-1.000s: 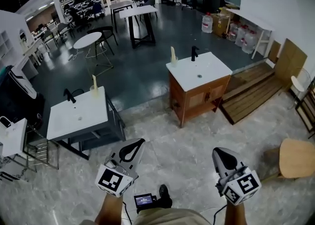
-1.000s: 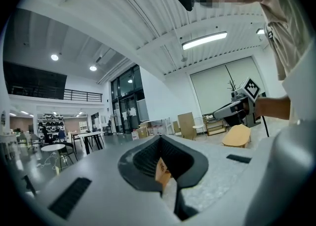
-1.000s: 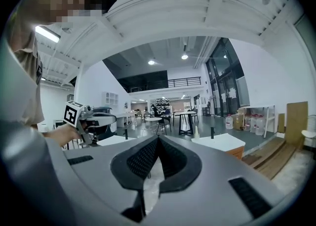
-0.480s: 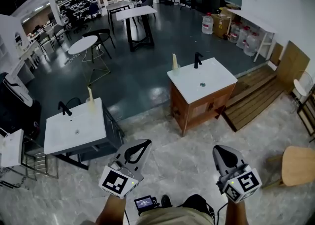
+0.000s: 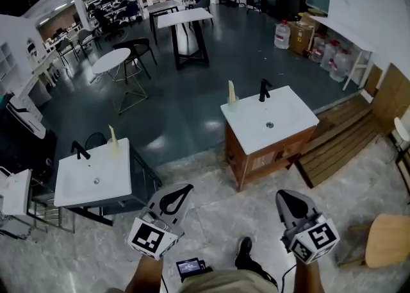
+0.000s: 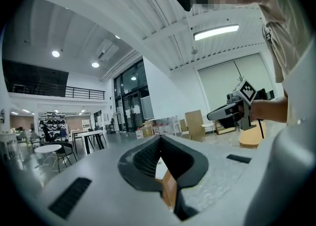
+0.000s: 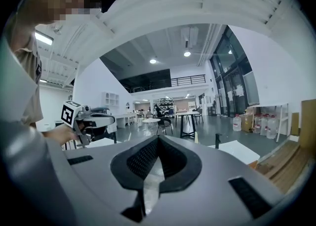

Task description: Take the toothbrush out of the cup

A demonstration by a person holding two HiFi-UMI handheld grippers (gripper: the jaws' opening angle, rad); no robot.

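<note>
Two washbasin units stand ahead on the floor. The wooden cabinet with a white top point(image 5: 285, 125) carries a black faucet point(image 5: 264, 90) and a pale cup with a toothbrush point(image 5: 231, 95) at its back left corner. The grey unit point(image 5: 90, 179) at the left bears another cup with a toothbrush point(image 5: 113, 138). My left gripper point(image 5: 181, 190) and right gripper point(image 5: 286, 198) hover low in the head view, well short of both units, both shut and empty. In the right gripper view the jaws point(image 7: 157, 141) are pressed together, with the cup point(image 7: 196, 138) far beyond. The left gripper's jaws point(image 6: 159, 139) are likewise closed.
Wooden decking point(image 5: 336, 141) lies right of the cabinet, and a round wooden stool point(image 5: 384, 240) is at the lower right. Tables and chairs point(image 5: 186, 25) fill the back of the hall, with water bottles point(image 5: 282, 34) by the right wall. A small screen device point(image 5: 189, 265) hangs at my waist.
The view has advanced: both washbasin units sit lower and nearer in the head view. Both grippers keep their place in the view and stay shut.
</note>
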